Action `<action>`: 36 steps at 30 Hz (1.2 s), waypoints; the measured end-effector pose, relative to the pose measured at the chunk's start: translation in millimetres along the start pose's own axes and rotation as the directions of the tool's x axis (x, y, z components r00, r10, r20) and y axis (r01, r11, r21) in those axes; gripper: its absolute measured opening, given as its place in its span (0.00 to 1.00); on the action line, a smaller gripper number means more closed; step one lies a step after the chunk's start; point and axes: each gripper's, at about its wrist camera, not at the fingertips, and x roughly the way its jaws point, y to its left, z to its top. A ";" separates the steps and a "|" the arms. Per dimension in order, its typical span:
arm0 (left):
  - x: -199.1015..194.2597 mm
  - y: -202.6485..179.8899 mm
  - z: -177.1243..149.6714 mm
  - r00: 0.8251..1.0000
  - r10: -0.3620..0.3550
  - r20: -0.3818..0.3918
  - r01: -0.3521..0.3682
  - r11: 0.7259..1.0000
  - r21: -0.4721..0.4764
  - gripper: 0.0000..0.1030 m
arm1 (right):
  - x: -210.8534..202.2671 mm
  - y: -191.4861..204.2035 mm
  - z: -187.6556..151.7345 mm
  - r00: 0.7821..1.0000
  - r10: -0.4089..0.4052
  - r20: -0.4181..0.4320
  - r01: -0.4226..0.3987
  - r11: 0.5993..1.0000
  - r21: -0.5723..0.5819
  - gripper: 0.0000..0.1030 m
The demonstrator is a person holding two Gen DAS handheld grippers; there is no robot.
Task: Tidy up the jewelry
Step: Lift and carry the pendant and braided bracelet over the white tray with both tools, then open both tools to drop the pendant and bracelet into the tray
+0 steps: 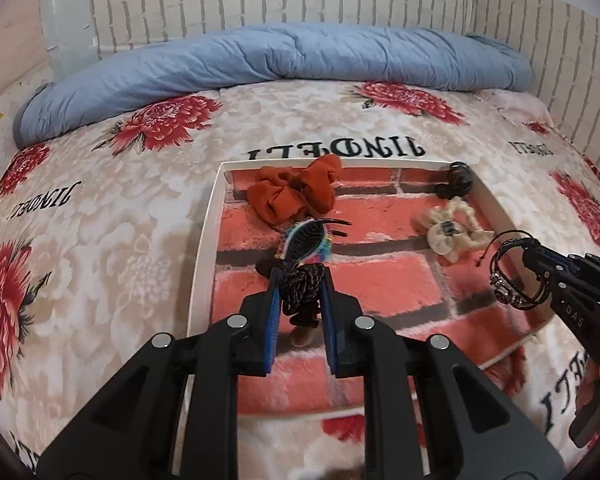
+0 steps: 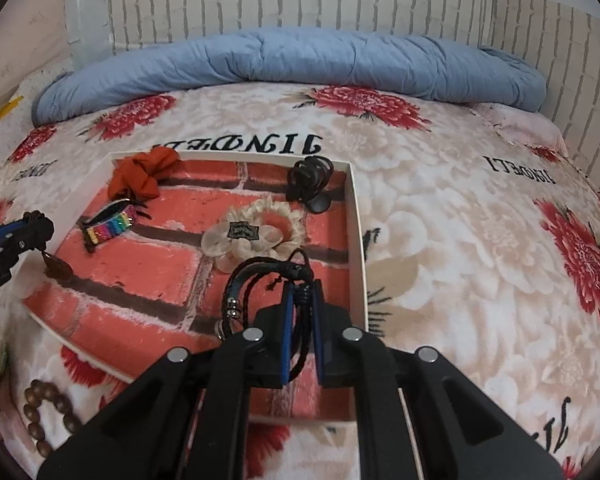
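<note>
White brick wallpaper (image 1: 260,4) behind a bed with a floral blanket (image 1: 100,216), and a blue duvet (image 1: 260,60) bunched along the wall. On the blanket sits a shallow tray (image 2: 354,216) lined with red brick print, so I'll place everything off that.

Left gripper (image 1: 300,280) is over the tray's near-left part, clamped on a dark braided cord piece (image 1: 302,292) with a pendant dangling below. Right gripper (image 2: 302,300) hangs over the tray's near-right side, squeezed tight on a bunch of black leather bracelets (image 2: 260,284).

Inside the tray: orange scrunchie (image 1: 296,192) far-left corner, black hair ties (image 2: 310,176) far-right corner, cream scrunchie (image 2: 256,232) mid-right, rainbow hair clip (image 2: 110,226) left side. Wooden bead bracelet (image 2: 44,420) lies on the blanket just off the tray's near-left corner.
</note>
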 end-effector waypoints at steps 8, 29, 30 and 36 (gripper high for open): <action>27.4 26.8 6.7 0.999 0.029 -0.032 -0.030 0.999 -0.014 0.17 | 33.2 2.6 12.6 0.999 -0.021 -0.043 0.022 1.000 0.019 0.09; 50.2 48.7 6.2 0.995 0.047 -0.089 -0.050 0.998 -0.039 0.24 | 66.1 3.6 19.8 0.994 -0.001 -0.109 0.004 1.000 0.025 0.12; 47.7 48.6 6.1 0.996 0.033 -0.088 -0.036 0.999 -0.037 0.28 | 63.8 4.1 19.7 0.994 0.010 -0.107 -0.008 1.000 0.020 0.24; 16.0 47.7 4.5 0.998 0.051 -0.026 -0.052 0.998 -0.026 0.71 | 33.6 6.0 21.7 0.998 0.021 -0.059 -0.022 0.999 -0.023 0.47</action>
